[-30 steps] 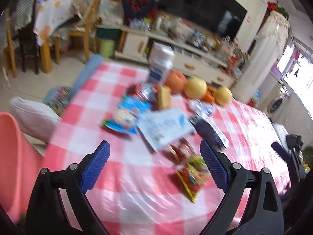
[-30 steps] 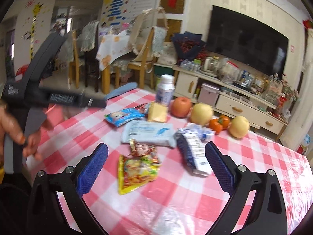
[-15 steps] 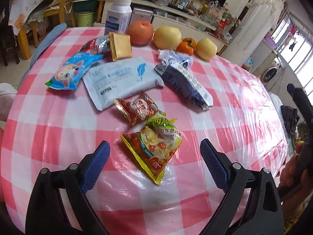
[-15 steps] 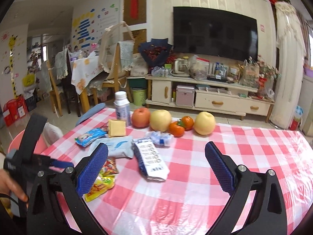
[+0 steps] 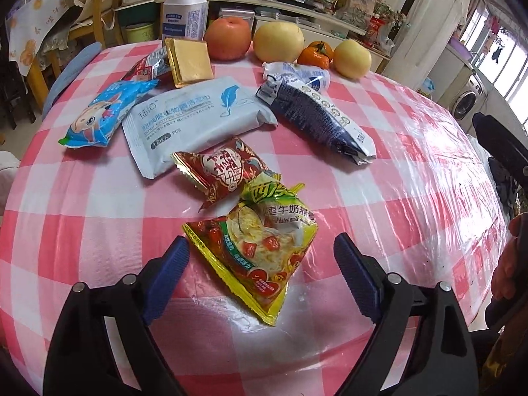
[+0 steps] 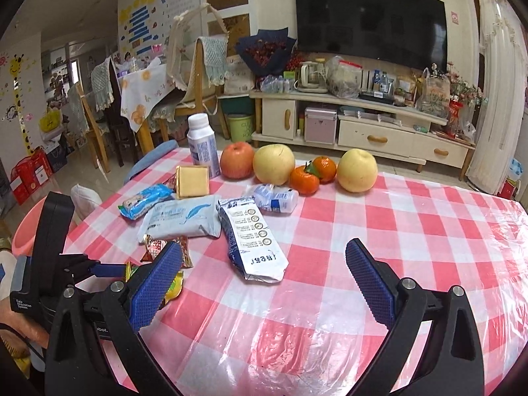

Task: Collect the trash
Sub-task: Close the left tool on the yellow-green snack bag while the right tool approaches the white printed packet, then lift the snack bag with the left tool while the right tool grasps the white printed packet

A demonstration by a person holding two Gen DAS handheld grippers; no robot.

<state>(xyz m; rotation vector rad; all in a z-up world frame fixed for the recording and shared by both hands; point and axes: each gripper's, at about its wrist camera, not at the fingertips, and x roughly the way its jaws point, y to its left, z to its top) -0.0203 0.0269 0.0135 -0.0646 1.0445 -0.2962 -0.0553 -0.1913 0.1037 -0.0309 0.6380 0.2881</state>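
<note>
Left wrist view showed the yellow snack packet (image 5: 260,250) lying flat near the tabletop's near edge, now framed between the blue pads (image 5: 166,274) of the left gripper (image 5: 260,264). A second before, that gripper had looked across the table from farther back, with the packet small and ahead of it; since then it had come down and forward over the wrapper. Its jaws were closing a little but stood wide, and the pads did not yet press on the packet. That suggested the first pickup was about to begin, with nothing collected so far.

Touching the packet's far end lay a red candy wrapper (image 5: 224,171), then a pale wipes pack (image 5: 198,115), a blue cartoon packet (image 5: 99,115) and a dark blue bag (image 5: 316,122) toward the middle. Fruit (image 5: 279,41) and a white bottle (image 5: 184,8) stood along the far edge.

The right gripper (image 6: 264,283) hung open over bare checked cloth (image 6: 412,231), holding nothing. A pink tub (image 6: 26,227), possibly the bin, sat off the left edge.
</note>
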